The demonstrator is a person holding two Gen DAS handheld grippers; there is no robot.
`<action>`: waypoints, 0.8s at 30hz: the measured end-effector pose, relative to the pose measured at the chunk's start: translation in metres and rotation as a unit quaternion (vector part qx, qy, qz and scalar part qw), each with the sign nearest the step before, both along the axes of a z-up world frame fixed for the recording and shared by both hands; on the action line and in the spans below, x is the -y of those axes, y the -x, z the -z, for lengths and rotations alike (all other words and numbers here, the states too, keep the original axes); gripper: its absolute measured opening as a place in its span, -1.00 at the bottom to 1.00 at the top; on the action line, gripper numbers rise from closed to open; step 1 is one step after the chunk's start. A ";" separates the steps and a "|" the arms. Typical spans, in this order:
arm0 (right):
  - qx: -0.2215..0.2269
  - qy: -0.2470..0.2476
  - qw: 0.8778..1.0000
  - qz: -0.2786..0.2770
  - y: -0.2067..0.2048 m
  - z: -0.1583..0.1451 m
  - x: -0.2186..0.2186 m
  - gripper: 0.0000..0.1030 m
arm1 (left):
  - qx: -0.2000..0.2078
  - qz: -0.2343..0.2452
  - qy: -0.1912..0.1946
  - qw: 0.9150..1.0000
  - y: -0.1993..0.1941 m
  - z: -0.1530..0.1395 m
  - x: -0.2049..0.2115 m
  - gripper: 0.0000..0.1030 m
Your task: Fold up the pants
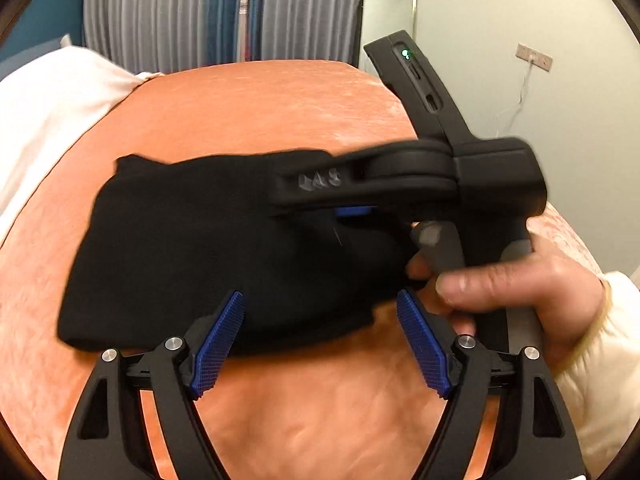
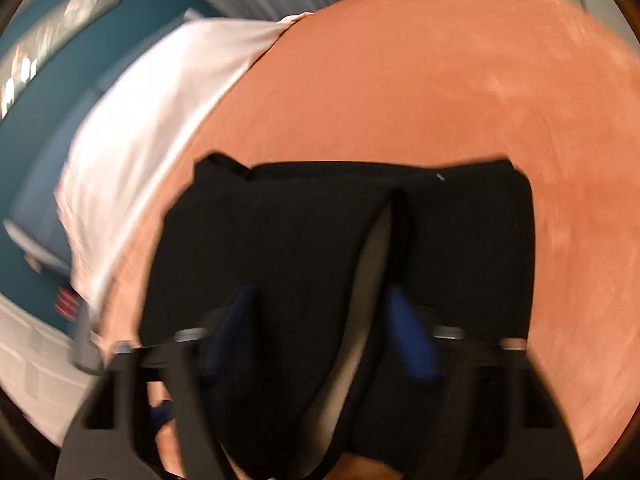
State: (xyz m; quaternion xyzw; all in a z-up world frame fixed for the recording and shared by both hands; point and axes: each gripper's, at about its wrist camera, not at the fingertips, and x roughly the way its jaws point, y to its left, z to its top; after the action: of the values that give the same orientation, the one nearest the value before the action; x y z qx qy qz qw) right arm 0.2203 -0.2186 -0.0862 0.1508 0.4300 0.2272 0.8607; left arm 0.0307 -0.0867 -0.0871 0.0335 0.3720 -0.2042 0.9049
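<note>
The black pants (image 1: 208, 248) lie folded in a compact bundle on the orange bedspread (image 1: 256, 112). My left gripper (image 1: 320, 320) is open, its blue pads (image 1: 224, 340) at the bundle's near edge, nothing between them. My right gripper (image 1: 316, 200) reaches in from the right over the bundle, held by a hand (image 1: 520, 280). In the blurred right wrist view the right gripper (image 2: 324, 340) is open just above the pants (image 2: 320, 240), with a light inner lining (image 2: 372, 264) showing in a fold.
A white pillow (image 1: 48, 120) lies at the left of the bed, also in the right wrist view (image 2: 152, 120). Striped curtains (image 1: 200, 12) hang behind the bed. A white wall with a socket (image 1: 534, 58) is at the right.
</note>
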 end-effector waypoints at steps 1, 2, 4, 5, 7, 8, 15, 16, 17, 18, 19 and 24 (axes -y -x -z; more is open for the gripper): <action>0.015 -0.002 1.000 -0.002 0.001 -0.012 -0.001 -0.65 | -0.003 -0.014 0.006 1.000 -0.002 -0.003 -0.011 0.48; 0.035 0.010 0.999 0.002 0.003 -0.022 -0.001 -0.66 | -0.002 -0.028 0.012 1.000 -0.005 -0.007 -0.022 0.48; 0.099 0.040 0.994 0.016 0.014 -0.062 0.009 -0.66 | 0.009 -0.069 0.023 0.997 -0.012 -0.020 -0.056 0.50; 0.109 0.047 0.993 0.026 0.016 -0.071 0.018 -0.66 | 0.013 -0.086 0.023 0.996 -0.017 -0.026 -0.072 0.59; 0.089 0.066 0.992 0.053 0.007 -0.065 0.043 -0.50 | 0.017 -0.112 0.021 0.993 -0.025 -0.031 -0.097 0.65; 0.056 0.084 0.993 0.065 -0.003 -0.045 0.052 -0.34 | 0.018 -0.129 0.022 0.991 -0.032 -0.030 -0.112 0.68; 0.009 -0.052 0.990 0.127 0.044 0.003 0.106 0.30 | -0.061 -0.179 0.071 0.979 -0.072 0.004 -0.163 0.68; 0.000 -0.065 0.991 0.120 0.052 0.008 0.109 0.34 | -0.065 -0.183 0.082 0.977 -0.075 0.007 -0.171 0.68; -0.011 -0.072 0.991 0.115 0.056 0.012 0.108 0.34 | -0.074 -0.188 0.093 0.975 -0.078 0.012 -0.177 0.68; -0.024 -0.081 0.990 0.111 0.060 0.018 0.106 0.34 | -0.079 -0.191 0.098 0.973 -0.078 0.015 -0.178 0.68; -0.030 -0.080 0.990 0.112 0.060 0.021 0.104 0.35 | -0.088 -0.192 0.104 0.972 -0.081 0.021 -0.179 0.68; -0.047 -0.085 0.987 0.127 0.071 0.032 0.090 0.60 | -0.132 -0.160 0.148 0.967 -0.087 0.040 -0.163 0.68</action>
State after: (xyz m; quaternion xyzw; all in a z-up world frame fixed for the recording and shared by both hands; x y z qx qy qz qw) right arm 0.1496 -0.3089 -0.1180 0.2875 0.4267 0.1442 0.8453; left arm 0.1172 0.0761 -0.1274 -0.1879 0.4539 -0.1117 0.8638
